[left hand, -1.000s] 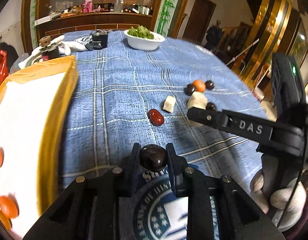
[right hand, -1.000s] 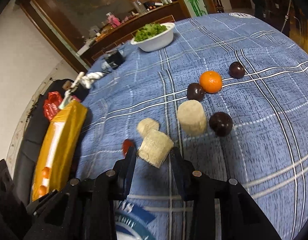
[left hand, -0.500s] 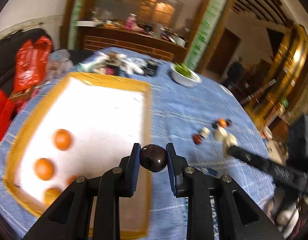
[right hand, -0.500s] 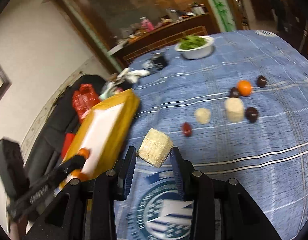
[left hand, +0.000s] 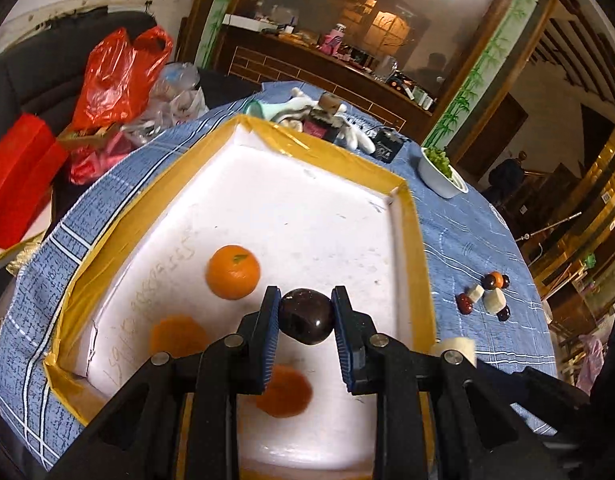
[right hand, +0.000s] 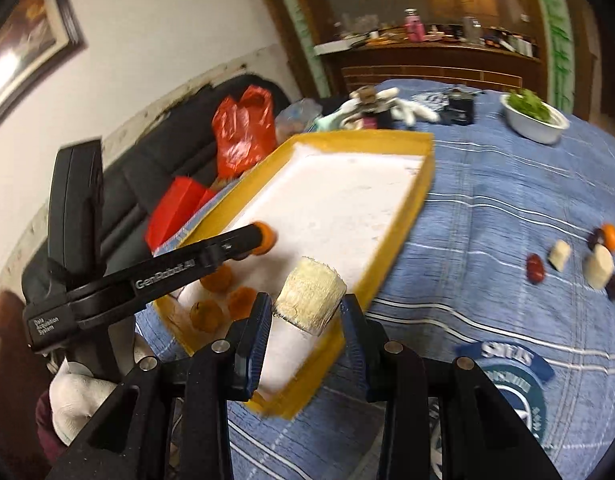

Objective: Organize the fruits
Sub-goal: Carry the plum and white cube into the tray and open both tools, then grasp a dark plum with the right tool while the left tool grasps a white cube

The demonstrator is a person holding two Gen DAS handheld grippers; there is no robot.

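My left gripper [left hand: 305,318] is shut on a dark round fruit [left hand: 306,316] and holds it above the white tray with the yellow rim [left hand: 411,240]. Three oranges lie in the tray, one sharp [left hand: 233,272] and two blurred nearer me. My right gripper [right hand: 307,308] is shut on a pale cut fruit chunk [right hand: 309,295] over the tray's near right corner [right hand: 403,224]. The left gripper's arm [right hand: 167,270] reaches over the tray in the right wrist view. A small cluster of loose fruits [right hand: 587,256] lies on the blue cloth to the right; it also shows in the left wrist view [left hand: 487,294].
A white bowl of greens [right hand: 535,118] stands at the table's far side. Gloves, a small black box and clutter [left hand: 335,120] lie behind the tray. Red plastic bags [left hand: 115,76] sit on a dark sofa left of the table.
Both grippers swung left from the loose fruits to over the tray, each keeping its fruit. The tray now fills the left wrist view.
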